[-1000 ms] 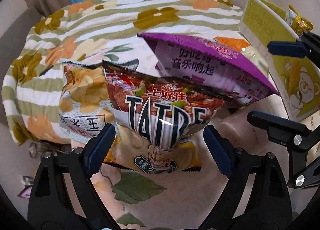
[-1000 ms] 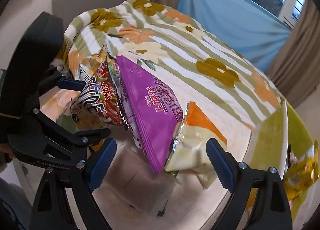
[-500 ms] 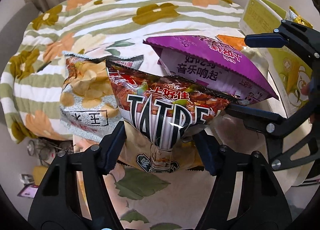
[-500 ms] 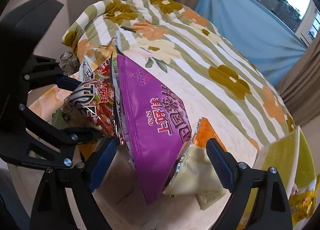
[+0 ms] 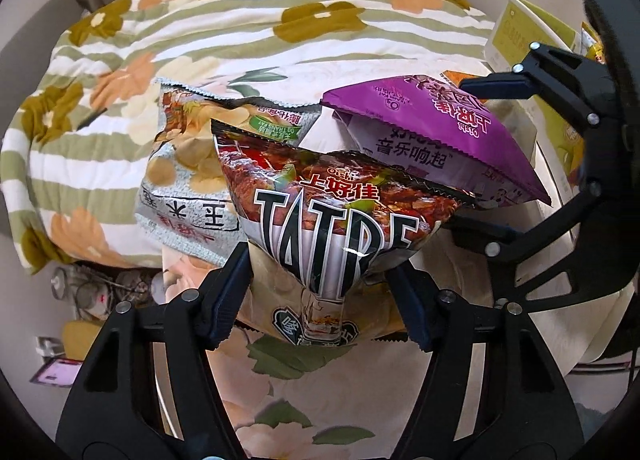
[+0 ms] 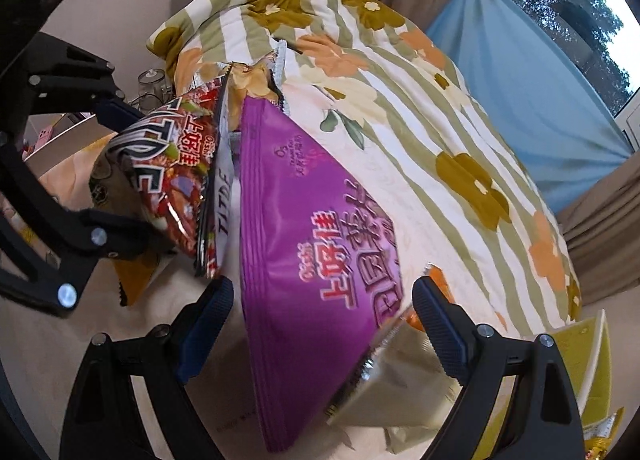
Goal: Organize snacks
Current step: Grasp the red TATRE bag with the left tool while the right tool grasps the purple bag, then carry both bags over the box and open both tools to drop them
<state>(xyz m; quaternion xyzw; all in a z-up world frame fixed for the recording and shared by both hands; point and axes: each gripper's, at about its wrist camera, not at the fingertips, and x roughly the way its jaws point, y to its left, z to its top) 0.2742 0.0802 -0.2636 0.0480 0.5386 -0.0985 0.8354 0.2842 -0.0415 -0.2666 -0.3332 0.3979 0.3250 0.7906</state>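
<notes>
A striped floral quilt [image 5: 248,32] covers the bed beyond the desk [image 5: 280,400], whose own cloth is printed with pale flowers. At the desk's far edge, against the quilt, my snack bags lean in a row. The purple Oishi bag [image 6: 316,272] is the largest and sits toward the right end, fronting a pale orange-topped bag [image 6: 400,380]. My right claw [image 6: 320,336] is spread around the two, its blue pads close to both sides; whether they touch I cannot tell. Left of it stands the red Oishi chip bag [image 5: 336,216], overlapping a silver potato-chip bag [image 5: 188,164] at the row's left end. My left claw [image 5: 320,300] has its pads drawn in against the red bag's lower sides, seemingly pinching it. A yellow-green carton [image 5: 516,36] stands at the desk's right edge, with a small gold-wrapped snack [image 6: 600,436] just beside it.
</notes>
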